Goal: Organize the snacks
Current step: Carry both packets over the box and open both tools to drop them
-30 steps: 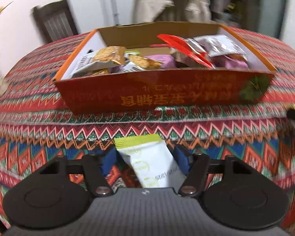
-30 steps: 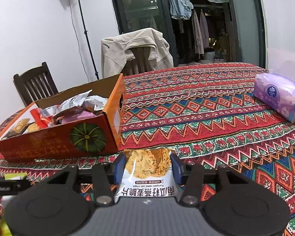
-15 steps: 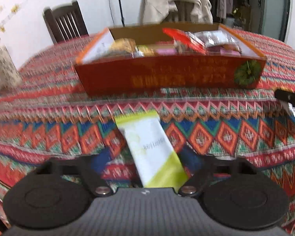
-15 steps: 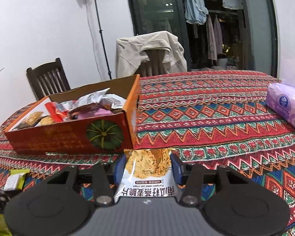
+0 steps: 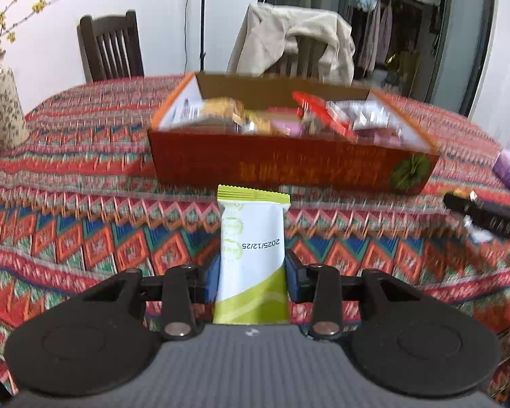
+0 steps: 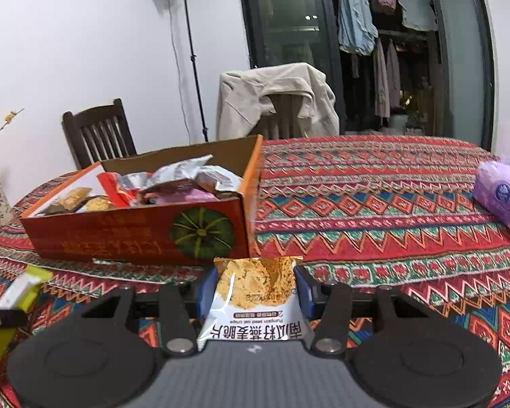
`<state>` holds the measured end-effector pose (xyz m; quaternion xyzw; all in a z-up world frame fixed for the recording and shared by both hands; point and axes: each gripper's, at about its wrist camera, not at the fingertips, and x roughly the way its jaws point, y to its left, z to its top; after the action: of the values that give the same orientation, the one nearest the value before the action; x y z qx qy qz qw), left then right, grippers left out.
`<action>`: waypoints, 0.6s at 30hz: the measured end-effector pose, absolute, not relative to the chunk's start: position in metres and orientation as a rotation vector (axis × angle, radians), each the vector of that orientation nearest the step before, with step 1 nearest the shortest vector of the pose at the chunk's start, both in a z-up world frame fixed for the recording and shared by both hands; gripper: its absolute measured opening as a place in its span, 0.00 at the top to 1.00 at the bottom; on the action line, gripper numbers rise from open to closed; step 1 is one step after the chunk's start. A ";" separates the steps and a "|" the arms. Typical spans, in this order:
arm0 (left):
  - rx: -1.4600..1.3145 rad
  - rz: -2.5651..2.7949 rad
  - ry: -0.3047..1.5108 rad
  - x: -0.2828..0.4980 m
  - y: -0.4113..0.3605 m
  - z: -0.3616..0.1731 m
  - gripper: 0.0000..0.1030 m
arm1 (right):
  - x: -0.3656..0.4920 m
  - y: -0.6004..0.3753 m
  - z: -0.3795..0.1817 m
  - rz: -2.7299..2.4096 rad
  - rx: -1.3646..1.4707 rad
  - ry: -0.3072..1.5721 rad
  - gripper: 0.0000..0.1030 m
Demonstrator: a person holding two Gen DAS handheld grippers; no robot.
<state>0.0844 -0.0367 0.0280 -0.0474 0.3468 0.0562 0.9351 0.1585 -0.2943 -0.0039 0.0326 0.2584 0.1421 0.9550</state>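
Snacks held in both grippers, short of a box [image 5: 289, 166] on a patterned table [image 5: 85, 231].

The left gripper [image 5: 251, 272] had its fingers closed narrowly on a green-and-white packet [image 5: 251, 255], held upright above the cloth. The right gripper [image 6: 253, 292] was clamped on a crisp packet [image 6: 255, 299] printed with oat crisps. Both hung on the near side of the box [image 6: 136, 234], which was already crowded with wrapped snacks [image 6: 173, 180]. The step in hand looked like carrying the packets to the box. Next, each one would likely need lifting over the near wall before the fingers part above a gap. A purple tissue pack [image 6: 503, 197] lay well apart to the right.
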 end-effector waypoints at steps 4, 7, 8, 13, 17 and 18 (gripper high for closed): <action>-0.103 0.094 0.627 0.090 -0.031 0.054 0.63 | 0.155 -0.285 0.007 0.302 0.034 0.494 0.54; -0.109 0.078 0.575 0.105 -0.027 0.072 0.63 | 0.156 -0.277 0.024 0.313 0.028 0.469 0.54; -0.113 0.076 0.564 0.110 -0.027 0.077 0.63 | 0.157 -0.274 0.030 0.312 0.025 0.455 0.54; -0.112 0.086 0.504 0.155 -0.024 0.101 0.63 | 0.181 -0.250 0.064 0.321 0.026 0.404 0.54; -0.123 0.106 0.477 0.197 -0.017 0.110 0.62 | 0.215 -0.220 0.081 0.314 0.033 0.401 0.54; -0.125 0.114 0.470 0.207 -0.015 0.111 0.62 | 0.224 -0.212 0.083 0.305 0.026 0.404 0.54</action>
<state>0.2066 -0.0148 0.1108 -0.0619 0.2326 0.0562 0.9690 0.2235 -0.2121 0.0826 0.0128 0.1999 0.1506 0.9681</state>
